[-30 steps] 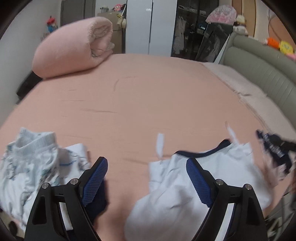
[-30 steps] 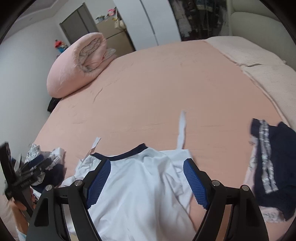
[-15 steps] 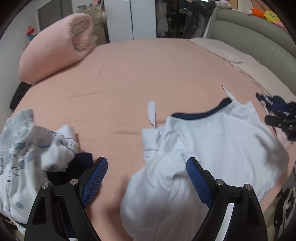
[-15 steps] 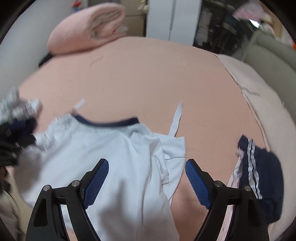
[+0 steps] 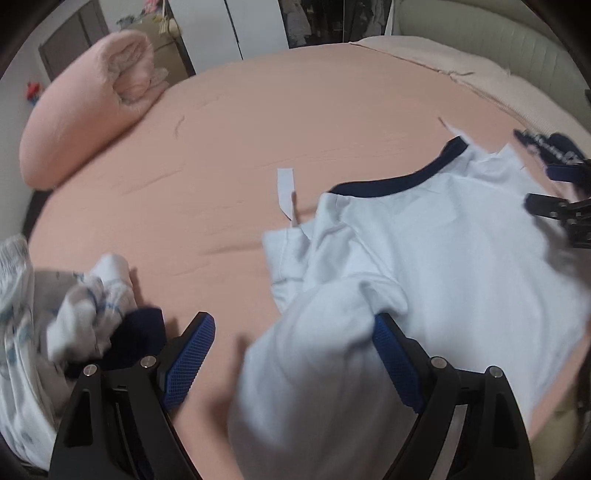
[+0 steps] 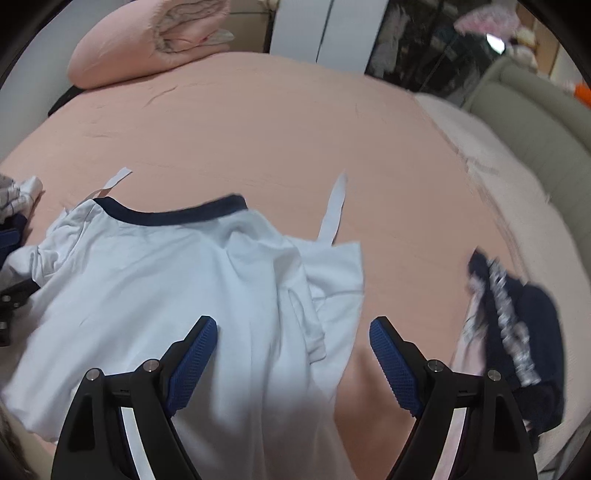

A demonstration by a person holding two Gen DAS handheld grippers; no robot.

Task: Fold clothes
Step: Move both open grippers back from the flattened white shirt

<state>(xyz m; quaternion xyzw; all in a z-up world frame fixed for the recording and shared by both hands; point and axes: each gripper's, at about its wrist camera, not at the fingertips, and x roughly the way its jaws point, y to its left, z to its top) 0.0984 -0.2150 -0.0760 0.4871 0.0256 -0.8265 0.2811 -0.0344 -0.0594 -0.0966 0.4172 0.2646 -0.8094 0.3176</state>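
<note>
A white top with a navy neckband lies crumpled on the pink bed, near its front edge, with both grippers above it. The left gripper has its jaws wide open, holding nothing; its right blue pad sits at the rumpled left side of the top and its left pad is over bare sheet. The right gripper is likewise wide open and empty, with the top's folded right side between and below its pads, not pinched. Two white straps stick out from the top toward the far side of the bed: one on the right of the neckband, one on the left. In the left wrist view the right gripper shows as a dark shape at the picture's right edge, beyond the top. A heap of white patterned clothes with a dark piece in it lies to the left of the top, just beside the left gripper. A navy garment with white stripes lies to the right of the top, apart from it. A rolled pink duvet rests at the far left corner of the bed. A padded headboard runs along the bed's right side, and white wardrobe doors stand beyond the far end.
</note>
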